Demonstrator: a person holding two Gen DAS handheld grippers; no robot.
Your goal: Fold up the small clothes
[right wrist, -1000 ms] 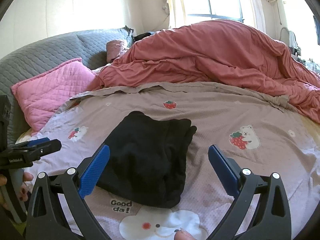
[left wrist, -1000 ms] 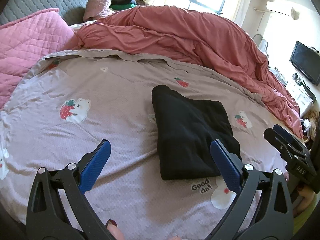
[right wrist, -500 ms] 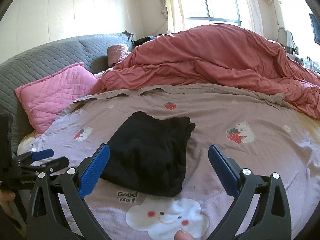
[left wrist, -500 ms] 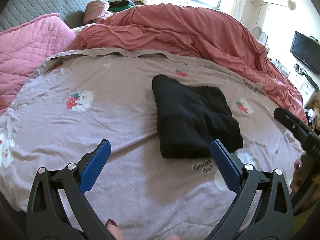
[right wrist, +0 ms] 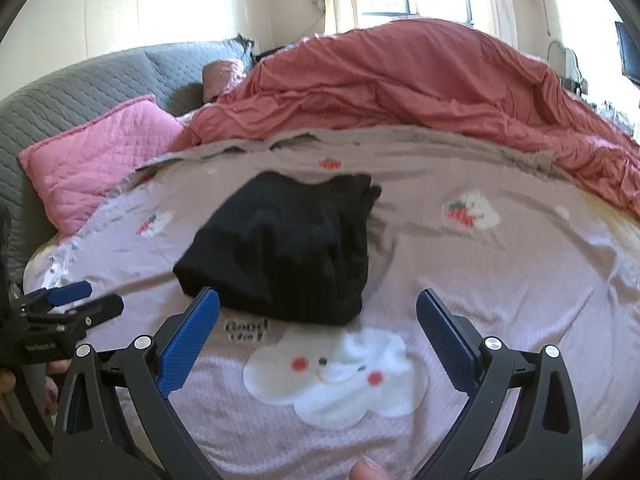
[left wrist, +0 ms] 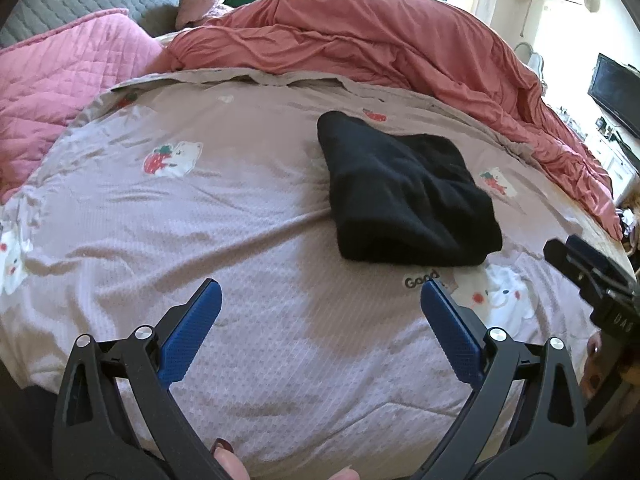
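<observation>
A folded black garment (left wrist: 404, 196) lies on the mauve bedsheet (left wrist: 200, 220), in a compact rectangle with a rounded near fold. My left gripper (left wrist: 320, 300) is open and empty, held back from the garment near the bed's front edge. In the right wrist view the same black garment (right wrist: 292, 244) lies just beyond my right gripper (right wrist: 318, 308), which is open with nothing between its blue pads. The right gripper's tips show at the right edge of the left wrist view (left wrist: 580, 264), and the left gripper's tips show low at the left of the right wrist view (right wrist: 80, 300).
A rumpled coral duvet (left wrist: 380, 44) is heaped along the far side of the bed. A pink quilted pillow (left wrist: 60, 76) and a grey padded headboard (right wrist: 92, 80) are on the left. A dark screen (left wrist: 616, 92) hangs on the right wall. Cartoon prints dot the sheet.
Both grippers have drawn back toward the bed's front edge, so the black garment sits farther away in both views. The garment itself has stayed put and both grippers remain open.
</observation>
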